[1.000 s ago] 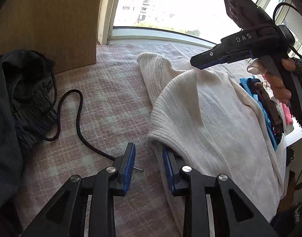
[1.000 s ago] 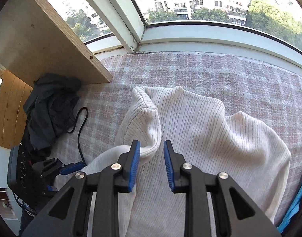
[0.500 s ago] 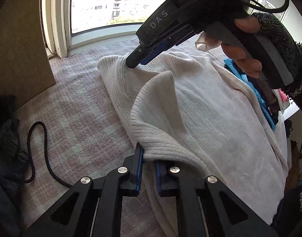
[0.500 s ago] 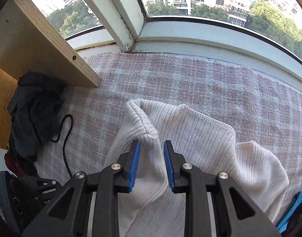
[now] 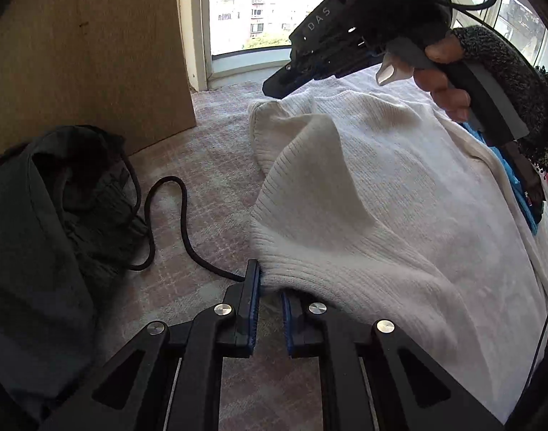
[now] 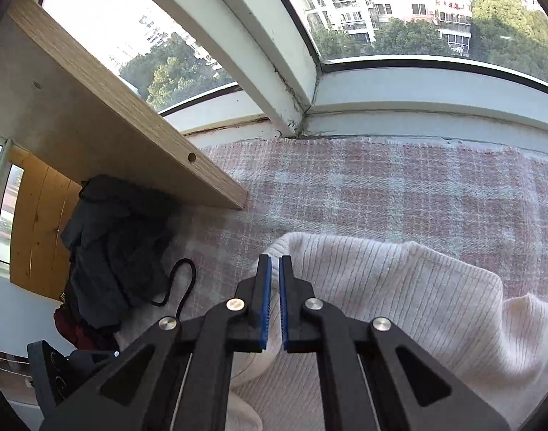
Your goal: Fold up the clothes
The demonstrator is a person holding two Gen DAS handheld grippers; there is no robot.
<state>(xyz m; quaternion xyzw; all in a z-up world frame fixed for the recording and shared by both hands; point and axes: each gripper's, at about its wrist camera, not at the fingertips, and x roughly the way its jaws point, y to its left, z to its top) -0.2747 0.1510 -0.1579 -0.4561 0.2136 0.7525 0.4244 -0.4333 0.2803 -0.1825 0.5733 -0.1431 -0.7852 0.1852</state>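
So the cream sweater (image 5: 363,194) lies on the checked blanket (image 5: 209,158). Left tool (image 5: 270,287) pinches its ribbed hem at 6 o'clock; right tool (image 6: 275,269), nearly pressed together, seems to nip the far edge. Thin bites could slip, and the black cord (image 5: 173,222) at 9 o'clock might snag.

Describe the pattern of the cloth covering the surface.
Pink-and-white woven check cloth, clearest in the right wrist view.

"DAS" is printed on the right gripper (image 5: 274,88).
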